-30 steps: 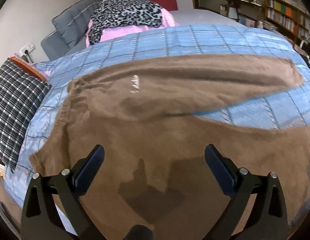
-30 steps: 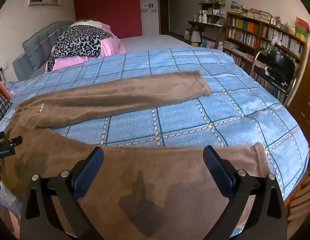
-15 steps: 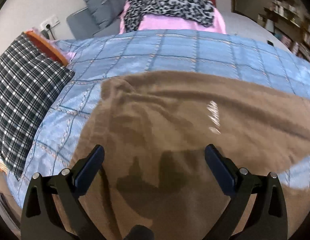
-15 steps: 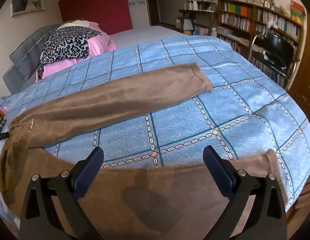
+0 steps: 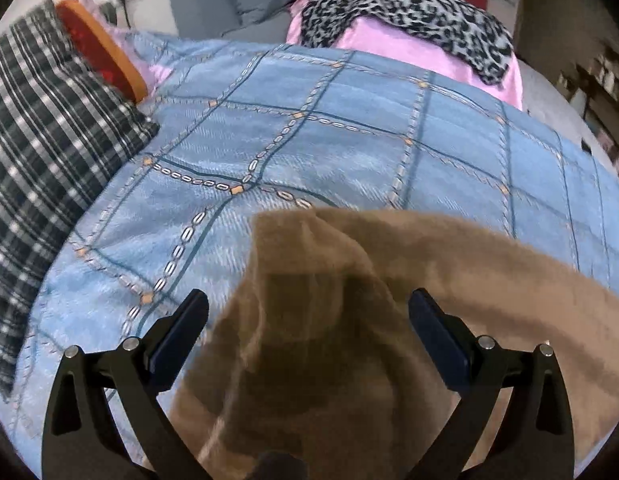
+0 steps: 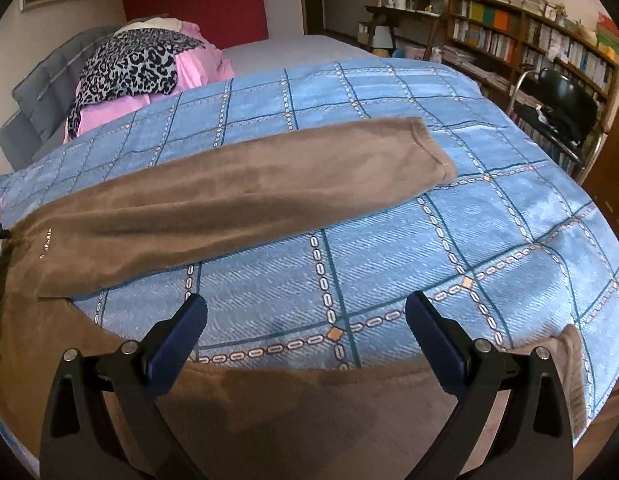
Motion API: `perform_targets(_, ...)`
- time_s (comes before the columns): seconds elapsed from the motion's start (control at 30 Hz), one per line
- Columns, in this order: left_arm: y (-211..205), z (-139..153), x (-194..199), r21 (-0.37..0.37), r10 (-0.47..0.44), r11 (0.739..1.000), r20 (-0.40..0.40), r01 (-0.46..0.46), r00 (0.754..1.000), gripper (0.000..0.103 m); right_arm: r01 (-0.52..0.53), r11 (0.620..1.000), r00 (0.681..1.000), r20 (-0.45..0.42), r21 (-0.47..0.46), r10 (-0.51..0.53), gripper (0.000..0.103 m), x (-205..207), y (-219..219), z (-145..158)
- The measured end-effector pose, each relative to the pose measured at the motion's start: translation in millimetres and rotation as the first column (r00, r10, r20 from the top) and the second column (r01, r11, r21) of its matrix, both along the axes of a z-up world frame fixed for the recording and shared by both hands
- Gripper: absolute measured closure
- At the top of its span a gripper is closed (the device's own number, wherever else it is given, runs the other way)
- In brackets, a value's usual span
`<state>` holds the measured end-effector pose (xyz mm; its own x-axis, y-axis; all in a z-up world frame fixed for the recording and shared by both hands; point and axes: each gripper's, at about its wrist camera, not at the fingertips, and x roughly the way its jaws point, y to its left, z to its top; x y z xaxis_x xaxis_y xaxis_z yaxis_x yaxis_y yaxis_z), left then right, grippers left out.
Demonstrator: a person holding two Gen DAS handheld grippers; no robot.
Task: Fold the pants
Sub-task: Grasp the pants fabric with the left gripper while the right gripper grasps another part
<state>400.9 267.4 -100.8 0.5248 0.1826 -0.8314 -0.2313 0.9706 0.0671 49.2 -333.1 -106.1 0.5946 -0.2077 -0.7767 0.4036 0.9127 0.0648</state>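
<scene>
Brown fleece pants (image 6: 237,200) lie spread on a blue checked bedspread (image 6: 389,248), legs apart in a V. The far leg runs to a cuff at the right (image 6: 433,152); the near leg lies along the bed's front edge under my right gripper (image 6: 305,320), which is open and empty above that leg's upper edge. In the left wrist view the waistband corner of the pants (image 5: 309,264) sits between the fingers of my left gripper (image 5: 307,316), which is open just above the cloth.
A plaid pillow (image 5: 41,136) lies at the bed's left edge. A pink bundle under a leopard-print cloth (image 6: 137,64) sits at the head. Bookshelves (image 6: 529,44) and a black chair (image 6: 561,104) stand to the right of the bed.
My left gripper has swung left and closed in on the waistband corner. My right gripper has moved forward, so the near leg now lies lower in its view.
</scene>
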Motion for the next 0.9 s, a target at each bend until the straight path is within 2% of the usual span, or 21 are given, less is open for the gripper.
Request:
perform_targets(0.1,11.5,-9.2,18.5,-0.048,0.008,0.999,-0.022,-0.009,1.0,0.002,-0.009,1.0,1.0,-0.009,-0.008,0.009,0.005,9.7,2.0,-3.1)
perform_targets(0.3,17.4,-31.3,44.3,-0.046,0.017,0.999,-0.064,-0.02,0.998,0.002,-0.015,0.999,1.0,-0.012,-0.038,0.015,0.005,30.4,-2.2,-4.2)
perform_targets(0.4,15.5,-39.7,50.3,-0.051,0.008,0.999,-0.076,-0.012,0.997,0.007,0.002,0.998,1.0,-0.004,-0.069,-0.002,0.005,41.2,-16.2,-3.0)
perform_targets(0.57,16.8,-45.5,52.4,-0.066,-0.001,0.998,-0.068,-0.003,0.998,0.007,0.077,0.994,0.997,-0.003,-0.08,-0.077,0.005,60.4,-63.3,-4.7)
perform_targets(0.63,16.3,-45.5,52.3,-0.064,-0.018,0.998,-0.063,0.013,0.998,0.012,0.093,0.993,0.996,-0.006,-0.074,-0.094,0.005,69.0,-83.7,-6.7)
perform_targets(0.77,13.3,-42.8,51.4,-0.073,-0.043,0.997,-0.046,0.04,0.998,0.029,0.108,0.993,0.994,-0.011,-0.051,-0.109,0.005,93.7,-129.4,-11.9)
perform_targets(0.8,13.9,-41.7,50.5,-0.083,-0.042,0.996,-0.04,0.039,0.998,0.037,0.116,0.992,0.993,-0.006,-0.038,-0.117,0.005,102.4,-144.1,-12.9)
perform_targets(0.9,17.6,-38.3,48.5,-0.151,-0.023,0.988,-0.017,0.02,1.0,0.05,0.147,0.989,0.989,0.007,-0.005,-0.147,0.006,122.4,-179.1,-15.4)
